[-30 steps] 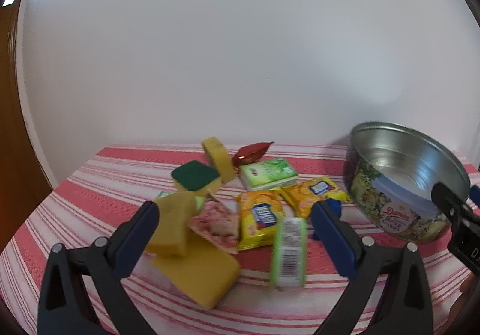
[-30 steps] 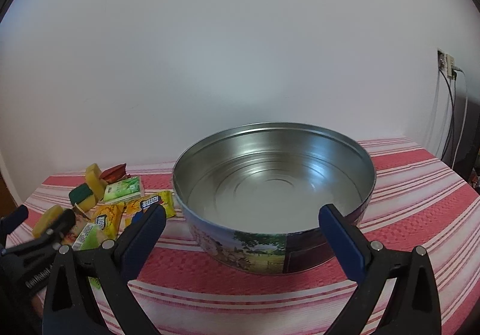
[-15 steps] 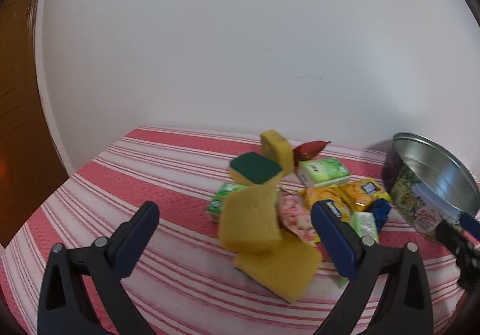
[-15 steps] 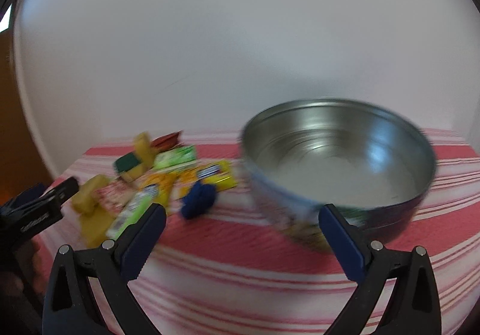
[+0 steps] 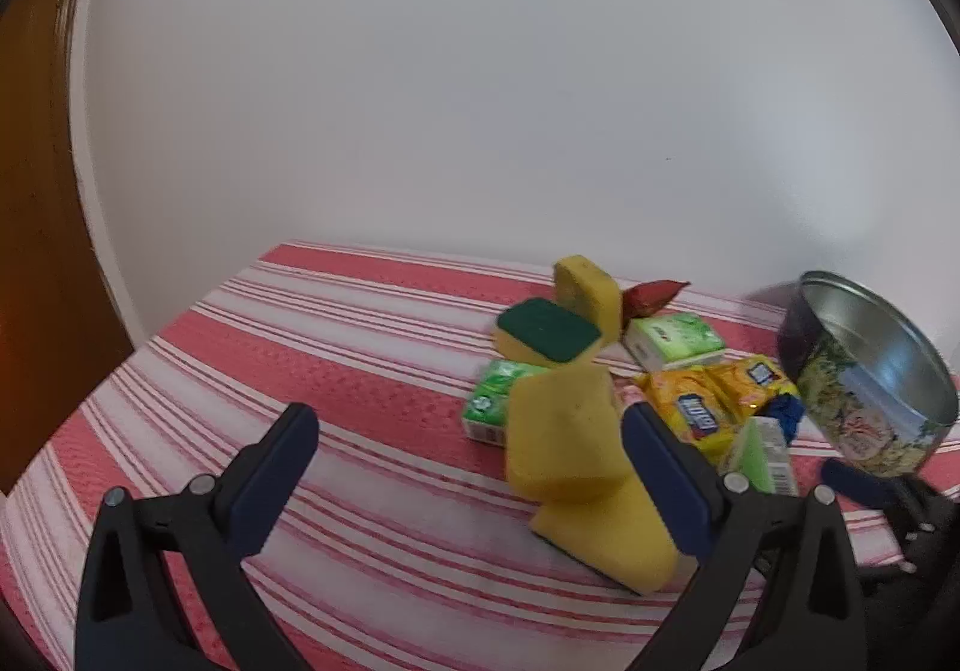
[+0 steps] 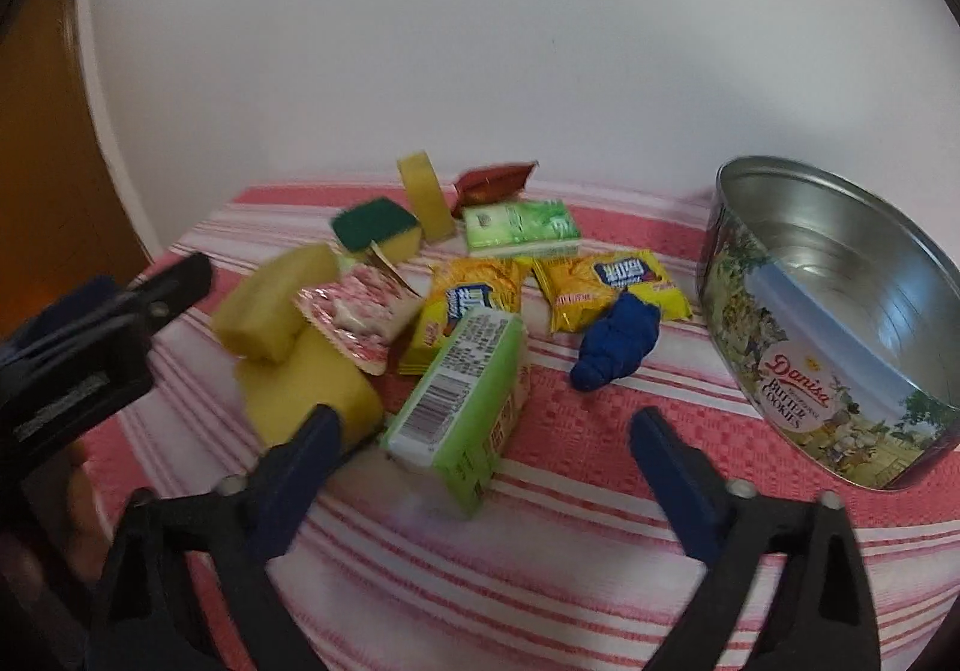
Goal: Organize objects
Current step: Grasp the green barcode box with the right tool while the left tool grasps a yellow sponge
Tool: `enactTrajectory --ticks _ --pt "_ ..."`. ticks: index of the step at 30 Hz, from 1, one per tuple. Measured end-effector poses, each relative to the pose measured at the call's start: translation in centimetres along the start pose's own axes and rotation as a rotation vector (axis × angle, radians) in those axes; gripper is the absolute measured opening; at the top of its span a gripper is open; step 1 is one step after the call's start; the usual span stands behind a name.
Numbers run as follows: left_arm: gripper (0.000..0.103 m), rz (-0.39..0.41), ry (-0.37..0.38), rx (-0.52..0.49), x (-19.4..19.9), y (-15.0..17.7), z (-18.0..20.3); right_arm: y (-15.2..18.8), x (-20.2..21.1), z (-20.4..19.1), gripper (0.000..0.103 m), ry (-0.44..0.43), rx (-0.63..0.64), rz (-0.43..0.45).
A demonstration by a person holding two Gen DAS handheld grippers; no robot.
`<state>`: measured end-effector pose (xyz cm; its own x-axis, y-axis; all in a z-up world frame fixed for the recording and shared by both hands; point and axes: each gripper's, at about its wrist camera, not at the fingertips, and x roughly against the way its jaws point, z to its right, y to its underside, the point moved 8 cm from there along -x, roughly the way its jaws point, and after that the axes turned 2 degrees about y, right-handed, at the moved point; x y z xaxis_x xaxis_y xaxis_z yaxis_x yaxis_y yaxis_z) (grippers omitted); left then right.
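A pile of small items lies on the red-and-white striped cloth (image 6: pixel 600 491): yellow sponges (image 5: pixel 564 437) (image 6: pixel 282 305), a green-topped sponge (image 5: pixel 546 335) (image 6: pixel 375 227), green packs (image 6: pixel 468 407) (image 5: pixel 675 338), yellow snack bags (image 6: pixel 612 281) (image 5: pixel 696 413), a pink wrapper (image 6: pixel 354 317), a red sachet (image 6: pixel 492 182) and a blue wad (image 6: pixel 618 350). An empty Danisa cookie tin (image 6: pixel 840 323) (image 5: pixel 870 389) stands to the right. My left gripper (image 5: pixel 468 479) is open and empty, just left of the sponges. My right gripper (image 6: pixel 480 467) is open and empty, in front of the green pack.
A white wall backs the table. A brown door (image 5: pixel 36 191) stands at the left beyond the table edge. The left gripper also shows at the left of the right wrist view (image 6: pixel 90 335).
The left gripper has swung left, so the pile now sits at its right. The right gripper has turned left from the tin toward the pile.
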<state>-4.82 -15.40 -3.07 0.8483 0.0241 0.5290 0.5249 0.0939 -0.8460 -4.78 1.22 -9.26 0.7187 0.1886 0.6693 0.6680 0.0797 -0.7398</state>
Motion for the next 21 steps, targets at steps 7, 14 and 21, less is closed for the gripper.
enactTrajectory --ticks 7,14,21 --pt "0.102 -0.034 0.098 -0.085 0.0 1.0 3.1 1.0 -1.9 1.2 0.029 -0.074 -0.072 -0.118" --pt "0.101 -0.126 0.173 -0.142 -1.4 2.7 6.5 1.4 0.3 3.2 0.029 -0.051 -0.041 -0.062" --pt "0.088 -0.306 0.051 -0.085 -5.2 4.8 6.7 1.1 1.0 5.5 0.029 -0.040 -0.036 -0.040"
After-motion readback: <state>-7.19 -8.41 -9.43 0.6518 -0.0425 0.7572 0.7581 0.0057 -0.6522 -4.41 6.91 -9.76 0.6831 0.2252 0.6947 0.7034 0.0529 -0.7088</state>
